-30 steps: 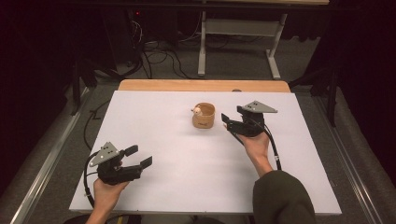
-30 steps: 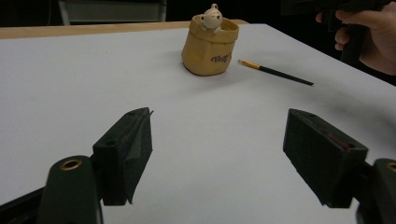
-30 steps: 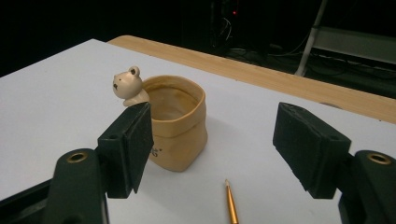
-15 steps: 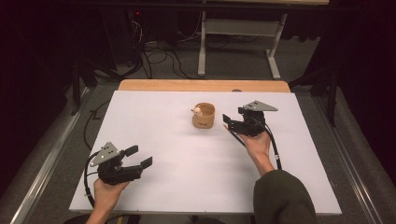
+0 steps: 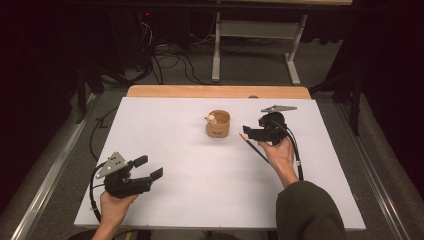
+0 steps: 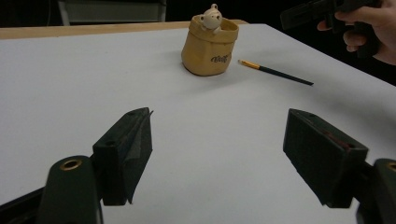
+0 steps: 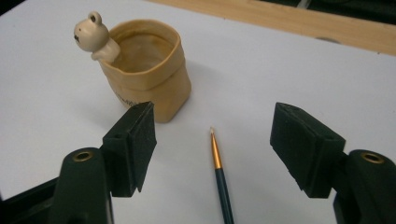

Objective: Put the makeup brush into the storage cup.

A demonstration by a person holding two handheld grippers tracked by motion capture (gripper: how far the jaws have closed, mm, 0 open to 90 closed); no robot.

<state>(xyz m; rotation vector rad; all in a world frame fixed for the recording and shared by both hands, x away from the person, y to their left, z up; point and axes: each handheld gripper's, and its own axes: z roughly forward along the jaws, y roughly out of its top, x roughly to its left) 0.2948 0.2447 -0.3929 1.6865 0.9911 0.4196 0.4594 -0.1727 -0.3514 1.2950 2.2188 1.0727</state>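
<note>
The right hand-held gripper [image 5: 248, 134] hovers over the white surface [image 5: 200, 170] with its jaws set wide; they have just been closing a little, and nothing is pressed between the pads. In the right gripper view a thin paintbrush [image 7: 220, 179] lies flat on the surface directly below the gap between those jaws, apart from both, its dark handle running back toward the hand-held gripper and its gold ferrule and pale tip pointing away. Just beyond the tip and a little toward the left jaw stands a tan, sack-shaped pot [image 7: 149, 79], upright and open at the top, near the brush but not touching it. A small pale bear figure [image 7: 91, 37] perches on the pot's rim at the side farthest from the brush. The left hand-held gripper [image 5: 150, 167] is held low near the front edge of the surface, well apart from the pot and the brush, its jaws also spread wide with nothing between them. Seen along its jaws, the pot [image 6: 210, 46] stands far ahead, the brush [image 6: 275, 71] lies just beside it toward the right jaw's side, and beyond that is the other hand [image 6: 369, 28]. Farther still, a bare wooden strip [image 5: 220, 91] borders the far edge of the surface.
</note>
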